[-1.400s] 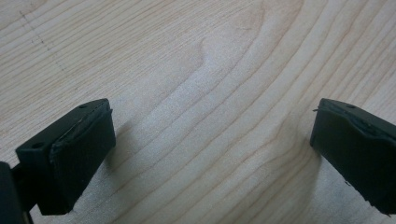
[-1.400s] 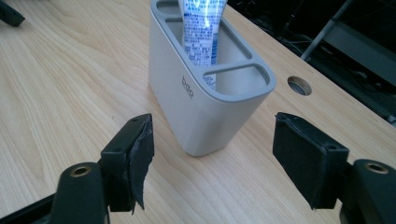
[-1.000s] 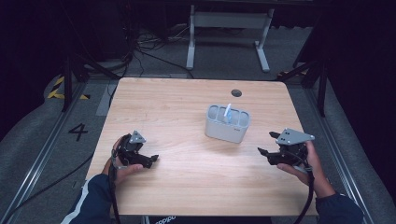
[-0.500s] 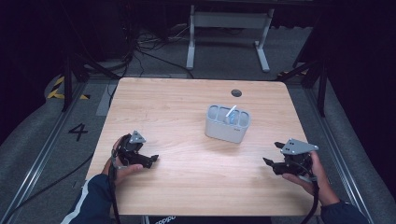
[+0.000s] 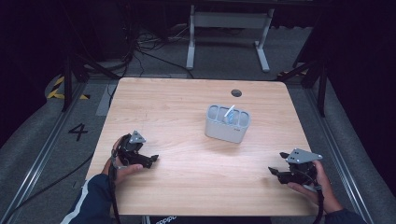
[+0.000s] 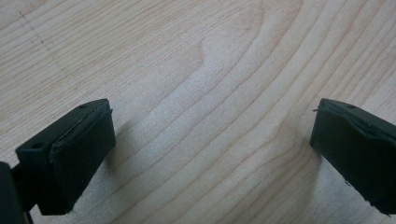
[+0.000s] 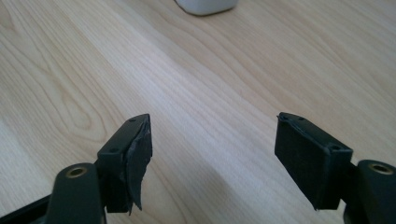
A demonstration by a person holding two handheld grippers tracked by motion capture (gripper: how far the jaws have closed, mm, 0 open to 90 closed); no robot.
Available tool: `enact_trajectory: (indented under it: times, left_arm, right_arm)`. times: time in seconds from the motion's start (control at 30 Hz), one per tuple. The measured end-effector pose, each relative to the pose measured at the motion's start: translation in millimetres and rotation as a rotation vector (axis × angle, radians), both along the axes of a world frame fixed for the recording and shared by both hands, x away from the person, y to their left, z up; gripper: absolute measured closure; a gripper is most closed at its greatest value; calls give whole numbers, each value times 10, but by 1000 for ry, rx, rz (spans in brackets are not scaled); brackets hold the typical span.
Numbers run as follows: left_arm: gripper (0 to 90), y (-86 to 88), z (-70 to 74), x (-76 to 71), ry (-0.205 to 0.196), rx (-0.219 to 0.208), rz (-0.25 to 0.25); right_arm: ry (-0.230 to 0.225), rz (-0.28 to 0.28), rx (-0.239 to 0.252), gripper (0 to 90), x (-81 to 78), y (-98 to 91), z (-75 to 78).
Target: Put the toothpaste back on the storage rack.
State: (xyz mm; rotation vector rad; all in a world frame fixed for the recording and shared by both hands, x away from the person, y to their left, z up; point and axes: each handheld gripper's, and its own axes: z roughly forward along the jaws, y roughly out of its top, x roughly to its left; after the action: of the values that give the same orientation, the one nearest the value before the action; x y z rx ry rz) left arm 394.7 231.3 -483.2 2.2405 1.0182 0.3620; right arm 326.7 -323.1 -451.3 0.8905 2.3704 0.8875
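Right gripper (image 5: 275, 171) lower & nearer table (image 5: 187, 102) edge vs. earlier, jaws apart, empty.

One tabletop (image 5: 187, 116) carries one grey holder (image 5: 228, 125) with one white stick (image 5: 229, 113); two grippers, left (image 5: 148, 159) and right (image 5: 274, 171).

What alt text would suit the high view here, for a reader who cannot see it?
A person's hands rest two open black grippers, the left gripper and the right gripper, on a wooden table, both empty. Between and beyond them stands a grey compartmented caddy holding a pale item.
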Motion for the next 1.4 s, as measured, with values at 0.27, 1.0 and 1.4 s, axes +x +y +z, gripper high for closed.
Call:
enact_trajectory:
  times: [0.27,1.0,1.4]
  left_arm:
    - [5,2,0,2,0,1,-4]
    - [5,0,-1,-1,-3,1,1]
    - [3,2,1,10,-1,2,-9]
  right_arm:
    - [48,-20,6,281,-75,-93,-147]
    - [93,-103,173,209,-147,-337,-353]
    - [94,-106,173,204,-147,-335,-352]
